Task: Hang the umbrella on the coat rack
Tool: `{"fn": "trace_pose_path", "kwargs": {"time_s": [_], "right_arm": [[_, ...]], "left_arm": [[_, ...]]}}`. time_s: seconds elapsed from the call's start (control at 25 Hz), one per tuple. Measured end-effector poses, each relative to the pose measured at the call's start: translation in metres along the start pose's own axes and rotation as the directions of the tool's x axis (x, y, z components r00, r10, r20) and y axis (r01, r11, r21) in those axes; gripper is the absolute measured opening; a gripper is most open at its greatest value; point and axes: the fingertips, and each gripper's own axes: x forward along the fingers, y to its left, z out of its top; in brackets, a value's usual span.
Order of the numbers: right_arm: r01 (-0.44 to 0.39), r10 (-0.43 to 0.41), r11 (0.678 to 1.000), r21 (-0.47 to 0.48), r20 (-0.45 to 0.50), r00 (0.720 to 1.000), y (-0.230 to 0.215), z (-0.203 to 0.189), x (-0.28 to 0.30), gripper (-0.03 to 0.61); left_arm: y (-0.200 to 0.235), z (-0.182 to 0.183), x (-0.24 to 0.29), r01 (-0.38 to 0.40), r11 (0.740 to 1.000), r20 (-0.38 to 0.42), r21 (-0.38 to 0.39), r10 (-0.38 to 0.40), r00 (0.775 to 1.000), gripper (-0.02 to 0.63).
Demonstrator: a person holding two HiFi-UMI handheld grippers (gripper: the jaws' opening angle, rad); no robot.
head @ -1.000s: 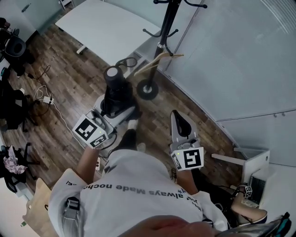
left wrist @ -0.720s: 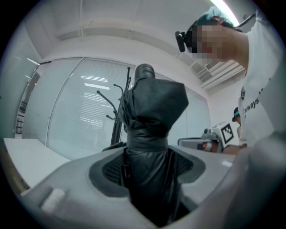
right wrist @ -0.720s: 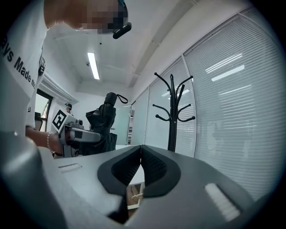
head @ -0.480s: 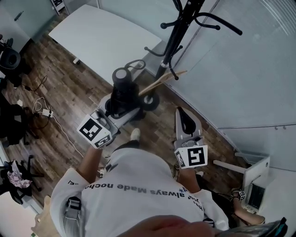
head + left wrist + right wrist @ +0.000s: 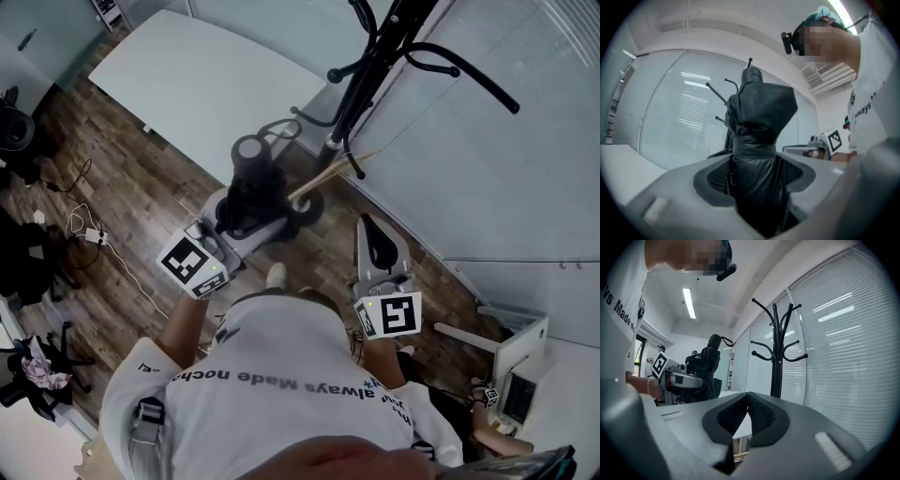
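Observation:
A black folded umbrella (image 5: 251, 180) stands upright in my left gripper (image 5: 242, 217), whose jaws are shut on its lower part. In the left gripper view the umbrella (image 5: 757, 140) fills the gap between the pads, and the coat rack's hooks (image 5: 718, 93) show just behind it. The black coat rack (image 5: 367, 75) rises ahead against the glass wall, a wooden hanger (image 5: 330, 172) on it. My right gripper (image 5: 375, 230) is held level at the right, shut with nothing in it. The right gripper view shows the rack (image 5: 778, 350) ahead and the umbrella (image 5: 705, 369) at left.
A white table (image 5: 187, 66) stands left of the rack. A glass wall with blinds (image 5: 497, 141) runs behind it. Cables (image 5: 94, 225) lie on the wooden floor at left. A white box (image 5: 520, 361) sits at lower right.
The person has stepped toward the coat rack, so the rack stands nearer and larger. Both grippers came forward with it; the umbrella stays in the left one.

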Motion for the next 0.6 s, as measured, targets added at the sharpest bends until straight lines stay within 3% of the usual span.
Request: {"fn": "trace_pose_path", "kwargs": {"time_s": [0.6], "right_arm": [[-0.007, 0.007, 1.0, 0.002, 0.018, 1.0, -0.074, 0.003, 0.018, 0.003]], "left_arm": [[0.026, 0.013, 0.079, 0.02, 1.0, 0.003, 0.001, -0.02, 1.0, 0.27]]}}
